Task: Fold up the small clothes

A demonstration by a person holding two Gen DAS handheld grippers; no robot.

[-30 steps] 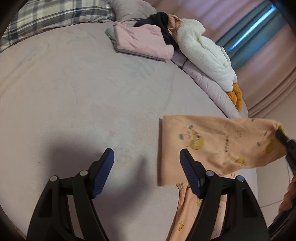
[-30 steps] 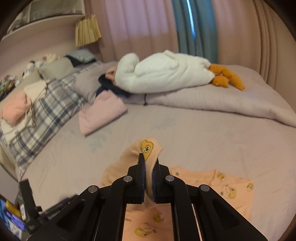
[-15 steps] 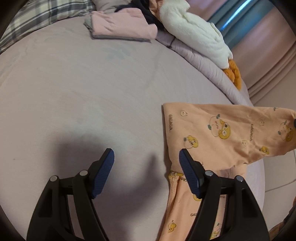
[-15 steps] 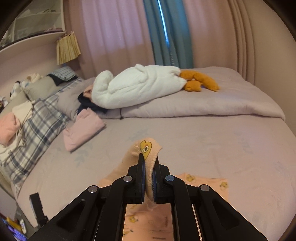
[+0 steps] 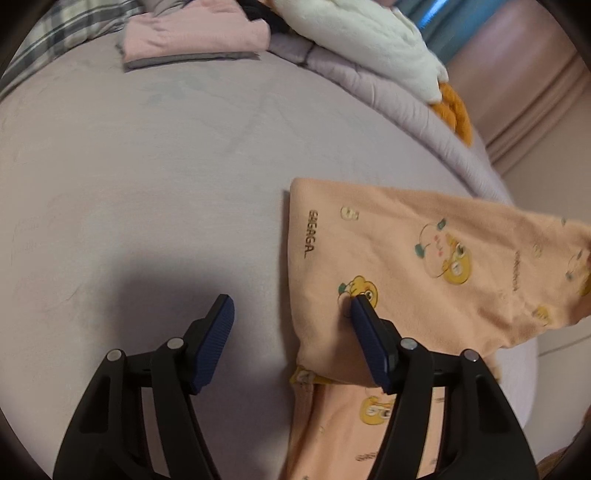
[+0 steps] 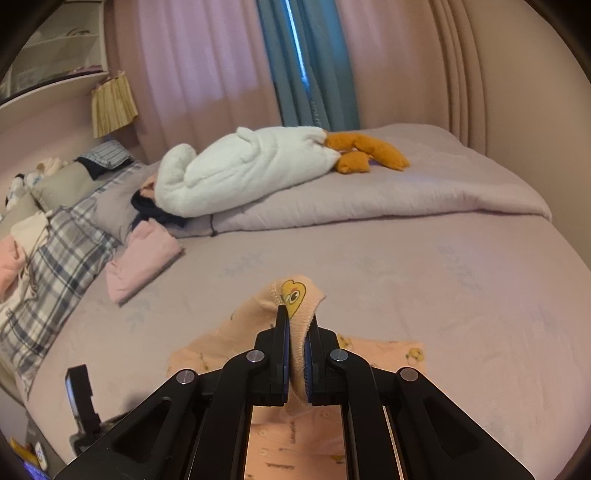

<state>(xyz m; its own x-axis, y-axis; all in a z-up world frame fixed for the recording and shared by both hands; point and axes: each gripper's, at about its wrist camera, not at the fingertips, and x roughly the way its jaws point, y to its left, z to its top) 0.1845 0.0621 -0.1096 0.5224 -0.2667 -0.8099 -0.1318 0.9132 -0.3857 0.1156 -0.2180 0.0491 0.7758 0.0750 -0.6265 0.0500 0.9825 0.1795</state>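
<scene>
A small peach garment [image 5: 406,258] with yellow duck prints lies on the lilac bed. One part of it is folded over and stretches right, lifted at its far end. My left gripper [image 5: 291,310] is open. Its right finger presses down on the folded cloth and its left finger hangs over bare sheet. My right gripper [image 6: 297,332] is shut on the cuff of the peach garment [image 6: 295,299] and holds it up above the rest of the cloth.
A folded pink garment [image 5: 192,35] [image 6: 142,258] lies at the far side of the bed. A white plush goose [image 6: 243,170] with orange feet lies on a folded quilt [image 6: 369,195]. Plaid pillows [image 6: 55,251] sit left. The bed edge drops off at right [image 5: 532,369].
My left gripper has moved right and down, so its right finger now rests on the folded cloth. My right gripper has kept its hold on the cuff and carried it across.
</scene>
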